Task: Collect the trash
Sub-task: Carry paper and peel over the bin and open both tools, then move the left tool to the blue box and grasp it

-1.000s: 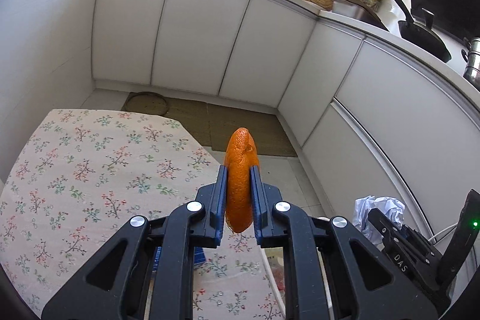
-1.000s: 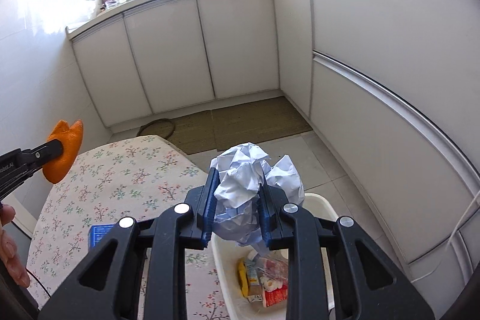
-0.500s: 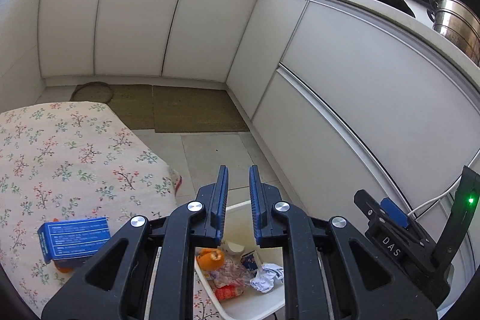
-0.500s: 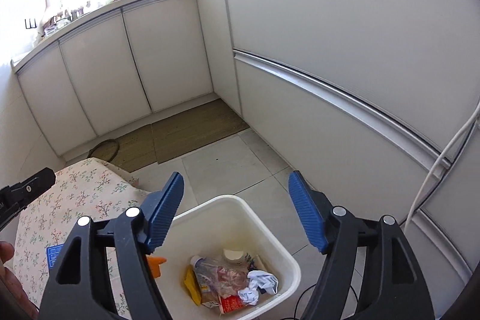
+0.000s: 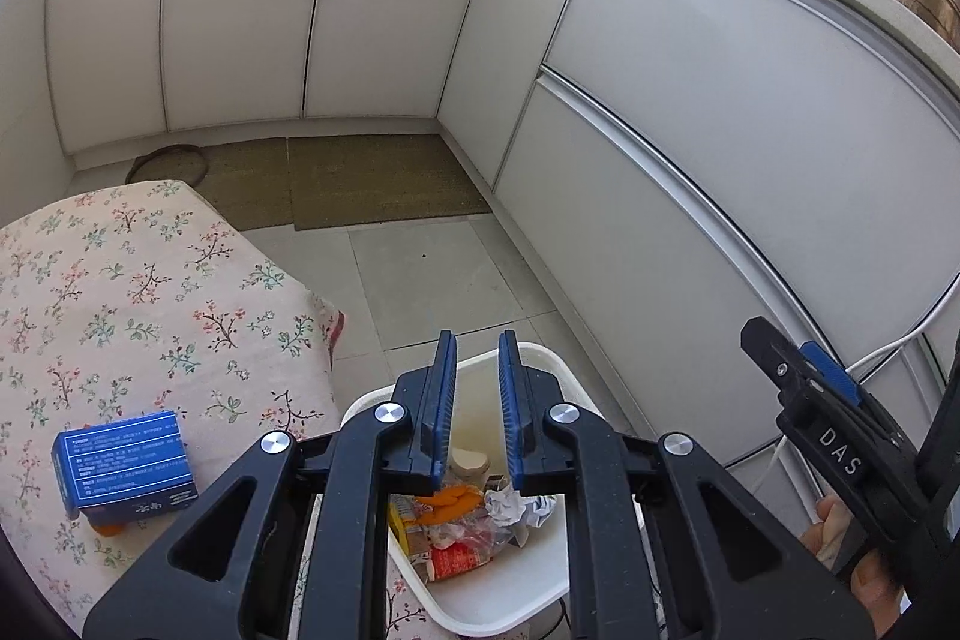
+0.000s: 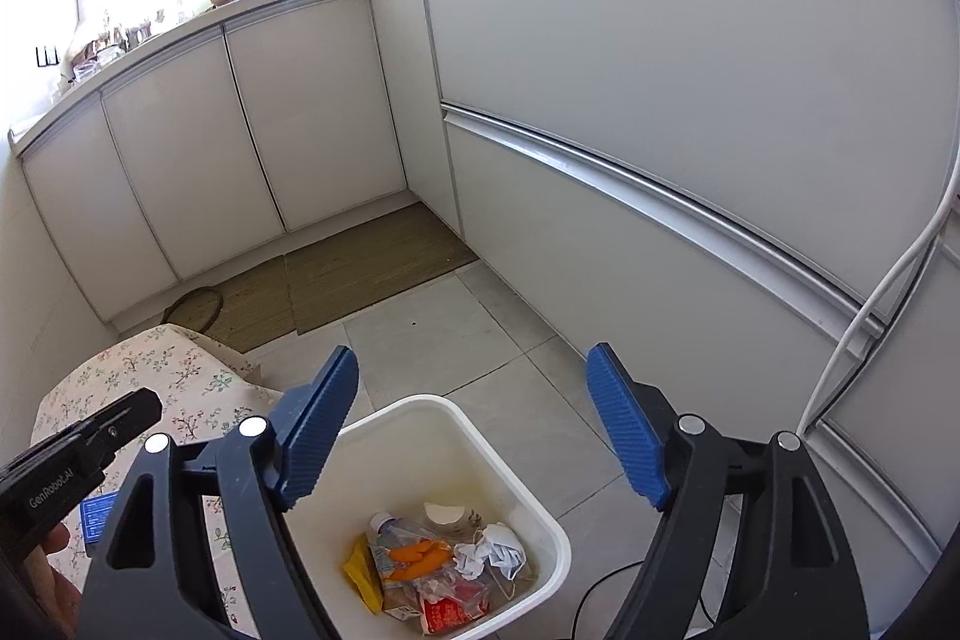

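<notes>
On the desk [image 5: 150, 292] at nine o'clock of the left hand-held gripper [image 5: 474, 412] lies the blue box [image 5: 123, 466], long axis across the view, an orange scrap peeking from under it (peel, probably). That left hand-held gripper is nearer and closed on nothing; its orange peel [image 6: 417, 556] now lies in the white bin [image 6: 420, 409]. Over at the right hand-held gripper [image 6: 474, 436], jaws just opened wide, empty; its crumpled paper [image 6: 495, 550] dropped in too.
</notes>
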`<control>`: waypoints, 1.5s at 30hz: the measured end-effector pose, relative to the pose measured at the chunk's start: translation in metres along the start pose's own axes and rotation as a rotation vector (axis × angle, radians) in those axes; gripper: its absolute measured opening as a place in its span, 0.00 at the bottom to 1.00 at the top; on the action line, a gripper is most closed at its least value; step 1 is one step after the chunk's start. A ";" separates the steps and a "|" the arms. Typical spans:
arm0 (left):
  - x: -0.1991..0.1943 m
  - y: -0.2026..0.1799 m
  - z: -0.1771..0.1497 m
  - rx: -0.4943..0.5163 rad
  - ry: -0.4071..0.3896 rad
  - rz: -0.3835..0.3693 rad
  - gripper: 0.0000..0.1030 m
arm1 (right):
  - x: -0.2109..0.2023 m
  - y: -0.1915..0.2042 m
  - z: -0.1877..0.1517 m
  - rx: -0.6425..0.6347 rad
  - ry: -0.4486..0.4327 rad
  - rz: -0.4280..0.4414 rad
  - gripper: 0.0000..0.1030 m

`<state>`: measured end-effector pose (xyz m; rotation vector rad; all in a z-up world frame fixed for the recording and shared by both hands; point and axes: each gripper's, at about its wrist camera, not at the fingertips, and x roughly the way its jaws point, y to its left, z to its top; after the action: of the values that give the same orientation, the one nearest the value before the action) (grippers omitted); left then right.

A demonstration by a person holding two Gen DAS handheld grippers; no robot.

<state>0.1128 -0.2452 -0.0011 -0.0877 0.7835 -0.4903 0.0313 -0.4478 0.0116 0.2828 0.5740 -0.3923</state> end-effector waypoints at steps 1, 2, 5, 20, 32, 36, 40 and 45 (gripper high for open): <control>0.000 0.001 -0.001 -0.003 0.006 0.006 0.19 | 0.000 0.002 0.000 -0.004 0.000 0.001 0.76; 0.001 0.003 -0.001 -0.005 0.010 0.011 0.23 | 0.000 0.006 0.000 -0.011 -0.001 0.001 0.78; -0.001 0.010 -0.001 -0.023 0.006 0.032 0.51 | -0.001 0.016 -0.001 -0.036 -0.020 -0.017 0.89; -0.022 0.037 -0.001 -0.024 -0.069 0.228 0.93 | -0.007 0.061 -0.007 -0.162 -0.074 -0.105 0.94; -0.021 0.107 -0.011 -0.045 0.089 0.365 0.93 | -0.003 0.111 -0.018 -0.237 -0.038 -0.023 0.94; 0.006 0.131 -0.016 0.126 0.315 0.352 0.93 | -0.001 0.126 -0.022 -0.264 -0.021 -0.003 0.94; 0.026 0.146 -0.026 0.279 0.458 0.370 0.93 | 0.000 0.132 -0.023 -0.275 -0.010 0.006 0.93; 0.056 0.142 -0.050 0.512 0.640 0.368 0.93 | 0.006 0.137 -0.026 -0.295 0.016 0.014 0.93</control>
<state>0.1673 -0.1398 -0.1102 0.7089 1.2415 -0.3523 0.0832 -0.3187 0.0079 0.0071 0.6365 -0.2872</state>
